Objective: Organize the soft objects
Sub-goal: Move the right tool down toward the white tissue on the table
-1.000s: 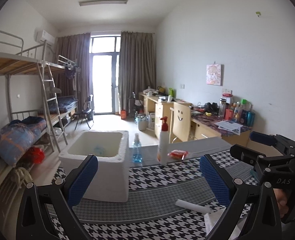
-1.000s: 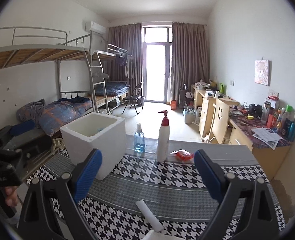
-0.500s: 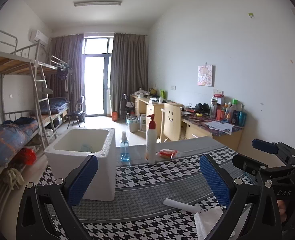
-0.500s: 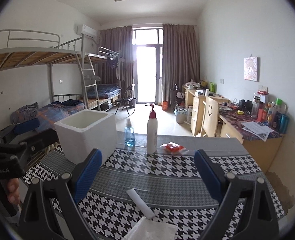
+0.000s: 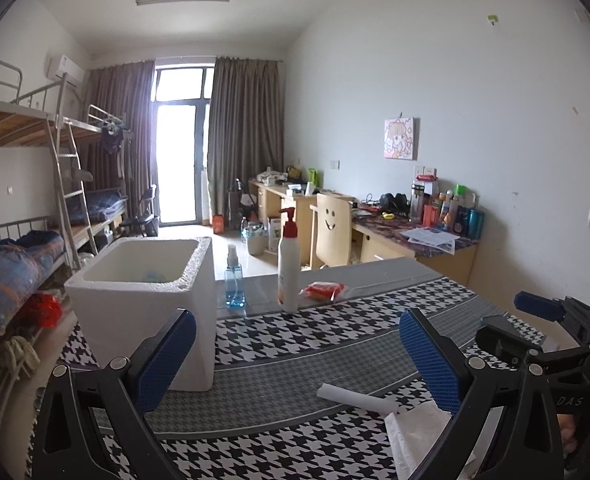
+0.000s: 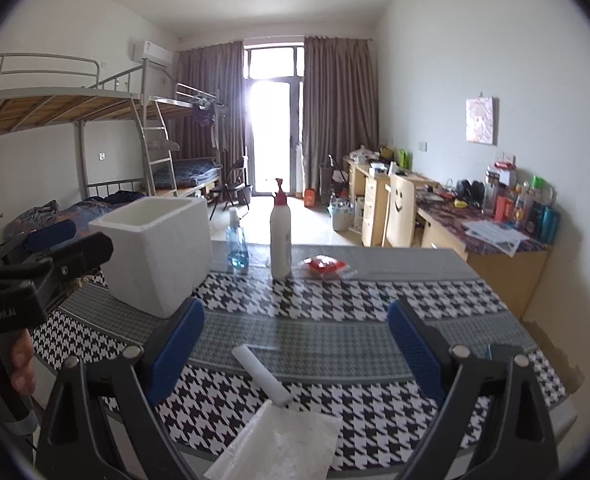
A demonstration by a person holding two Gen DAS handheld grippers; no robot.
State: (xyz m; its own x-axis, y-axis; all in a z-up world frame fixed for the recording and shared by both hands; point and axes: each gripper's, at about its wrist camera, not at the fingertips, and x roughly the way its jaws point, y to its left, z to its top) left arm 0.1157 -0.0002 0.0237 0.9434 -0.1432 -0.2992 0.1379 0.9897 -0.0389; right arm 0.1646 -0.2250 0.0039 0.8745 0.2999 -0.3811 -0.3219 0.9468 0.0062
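Fingers (image 6: 177, 344) spread wide on both grippers (ribbed blue pads) — over crinkled tissue (image 6: 279, 444), smooth white roll (image 6: 261, 376).

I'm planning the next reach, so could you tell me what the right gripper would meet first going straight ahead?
Probably the pump bottle at the table's far side; the right gripper seems to point above the white roll.

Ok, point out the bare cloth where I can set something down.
Free: the grey band between the foam box and the rolled tissue, and the right side past the red packet. Crowded: the far edge, with spray bottle and pump bottle.
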